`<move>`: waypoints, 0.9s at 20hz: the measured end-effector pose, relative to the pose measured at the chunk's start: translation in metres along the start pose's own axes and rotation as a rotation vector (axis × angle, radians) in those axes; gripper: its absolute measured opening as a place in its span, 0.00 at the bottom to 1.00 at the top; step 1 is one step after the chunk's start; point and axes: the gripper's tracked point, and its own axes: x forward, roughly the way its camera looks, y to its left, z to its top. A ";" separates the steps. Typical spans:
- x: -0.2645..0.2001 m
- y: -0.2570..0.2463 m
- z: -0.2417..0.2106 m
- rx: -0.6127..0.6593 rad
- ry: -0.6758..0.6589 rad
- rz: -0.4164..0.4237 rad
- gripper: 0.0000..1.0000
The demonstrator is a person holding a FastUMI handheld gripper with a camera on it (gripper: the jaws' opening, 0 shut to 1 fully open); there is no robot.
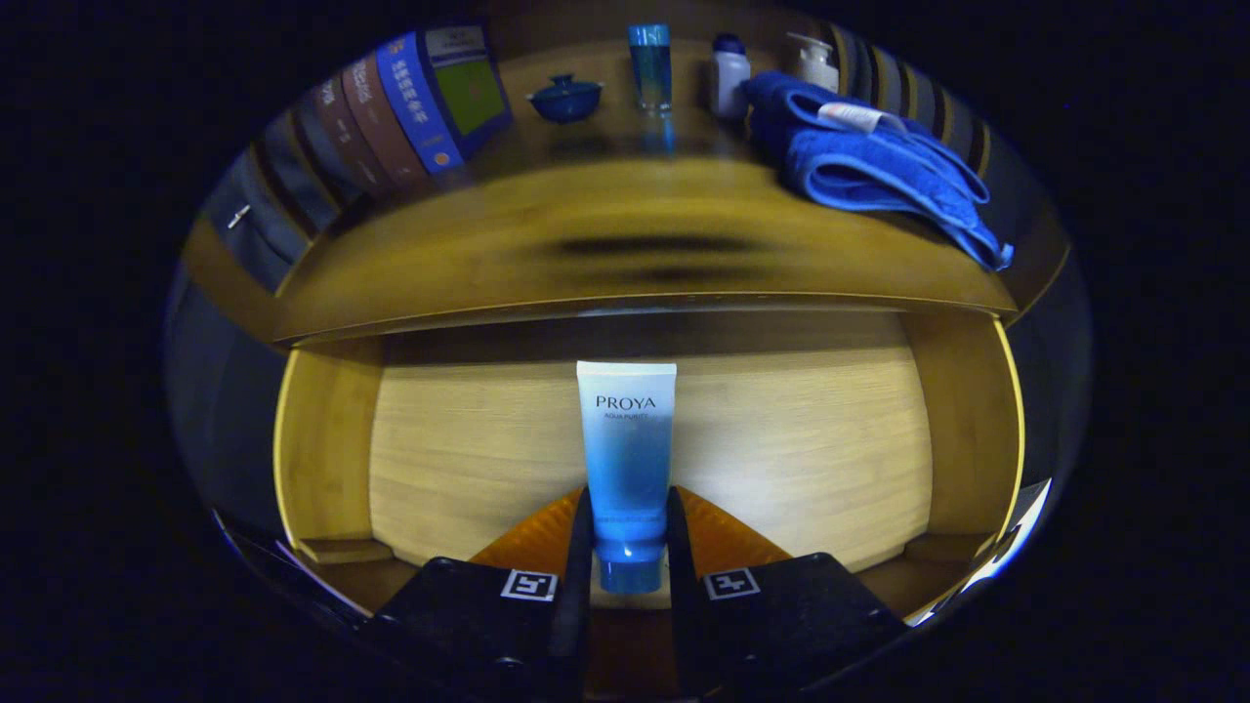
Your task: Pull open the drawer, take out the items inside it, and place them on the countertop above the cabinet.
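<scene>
Drawer (439, 459) is pulled open under the tabletop (547, 254). Claw (630, 547) is down inside it, fingers closed on the cosmetic tube (627, 459): one finger pressed on each side of the tube's lower end, just above the cap. Tube lies on the drawer floor, cap end toward the claw, flat crimped end pointing toward the drawer's back, roughly centred between the drawer's side walls. Rest of the drawer floor around the tube is bare wood.

On the tabletop, relative to the tube: straight beyond it at the back stands a tall blue bottle (650, 66). Just right of that bottle a small white bottle (729, 76), then a pump bottle (814, 61) further right. Folded blue towel (869, 161) sits in front of those two, reaching the tabletop's right front edge. Left of the tall blue bottle a blue lidded bowl (564, 98), and further left a row of books (410, 107) leaning together.
</scene>
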 end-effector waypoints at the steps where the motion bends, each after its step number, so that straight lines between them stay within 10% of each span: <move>1: -0.011 0.001 -0.001 0.008 -0.015 0.010 0.40; 9: -0.061 0.006 0.070 0.007 -0.168 0.045 0.39; 18: 0.003 0.012 0.185 -0.029 -0.176 -0.014 0.39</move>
